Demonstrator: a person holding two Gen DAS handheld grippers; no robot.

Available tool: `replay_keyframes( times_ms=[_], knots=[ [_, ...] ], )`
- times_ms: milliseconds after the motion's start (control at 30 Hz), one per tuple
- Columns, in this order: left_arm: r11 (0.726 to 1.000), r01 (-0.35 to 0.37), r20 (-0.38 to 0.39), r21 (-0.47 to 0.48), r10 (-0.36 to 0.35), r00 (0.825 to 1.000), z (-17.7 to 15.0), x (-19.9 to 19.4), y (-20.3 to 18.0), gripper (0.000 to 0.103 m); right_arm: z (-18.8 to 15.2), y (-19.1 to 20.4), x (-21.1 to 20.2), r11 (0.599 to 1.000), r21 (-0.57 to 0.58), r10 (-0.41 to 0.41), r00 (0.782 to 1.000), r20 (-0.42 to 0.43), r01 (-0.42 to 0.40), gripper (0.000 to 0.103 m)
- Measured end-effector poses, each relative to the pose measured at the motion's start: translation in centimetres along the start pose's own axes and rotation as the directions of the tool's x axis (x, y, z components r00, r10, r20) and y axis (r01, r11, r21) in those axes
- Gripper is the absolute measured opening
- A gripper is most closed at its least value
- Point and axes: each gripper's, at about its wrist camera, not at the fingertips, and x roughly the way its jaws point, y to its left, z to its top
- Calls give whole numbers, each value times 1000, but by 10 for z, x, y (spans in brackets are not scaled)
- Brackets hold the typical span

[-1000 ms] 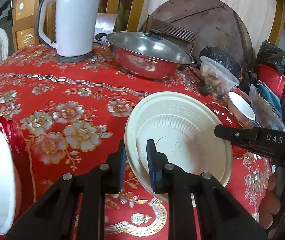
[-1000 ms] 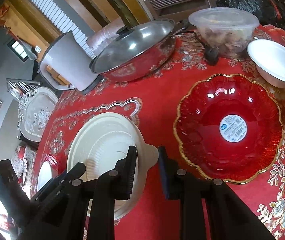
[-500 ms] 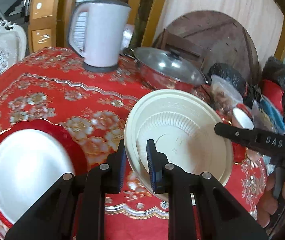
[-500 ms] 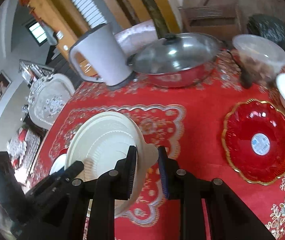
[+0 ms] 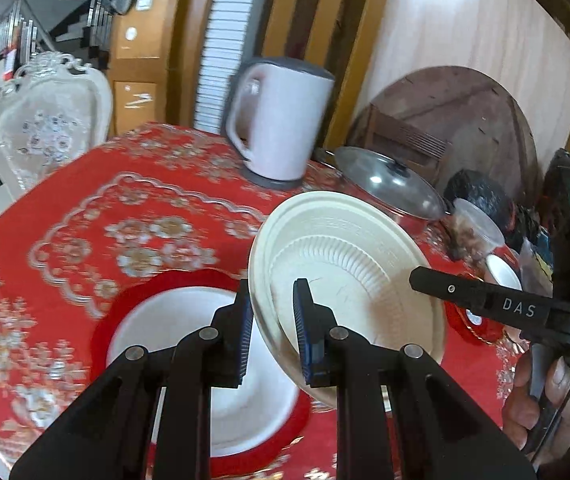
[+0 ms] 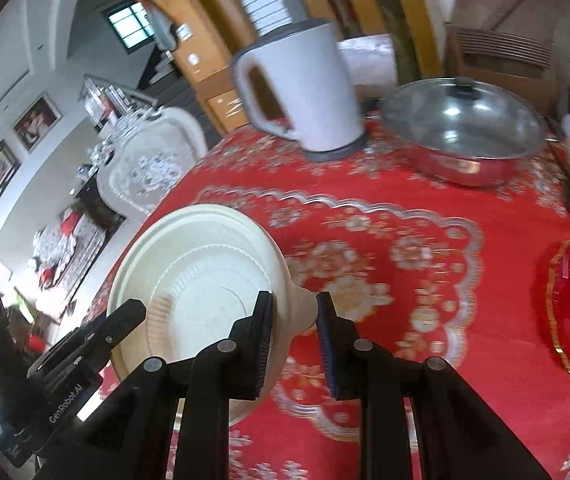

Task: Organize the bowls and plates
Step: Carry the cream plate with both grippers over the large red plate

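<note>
Both grippers (image 5: 273,330) (image 6: 295,334) clamp opposite rims of cream plate (image 5: 349,264).

Left gripper (image 5: 273,320): jaws closed on rim of cream plate (image 5: 349,280), held tilted. Right gripper (image 6: 295,320): jaws pinching the opposite rim tab. Hand (image 5: 545,400): wrapped around right gripper's handle.
</note>
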Motion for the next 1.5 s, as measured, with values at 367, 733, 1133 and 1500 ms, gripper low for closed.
replay_keyframes(
  times_ms=[367,733,1133,1500],
  knots=[
    [990,-113,-48,-82,109,993,-28,0,67,17,-29,50,43,993,-72,91,995,-38,-93,24],
    [985,-135,-92,-107,126,988,-46,12,88,17,-39,57,59,991,-94,89,994,-68,-95,24],
    [984,-134,-119,-117,120,986,-47,25,93,17,-44,53,72,992,-98,66,994,-91,-75,24],
    [986,-127,-130,-112,112,985,-48,29,93,17,-45,52,73,992,-104,57,993,-103,-68,24]
  ],
)
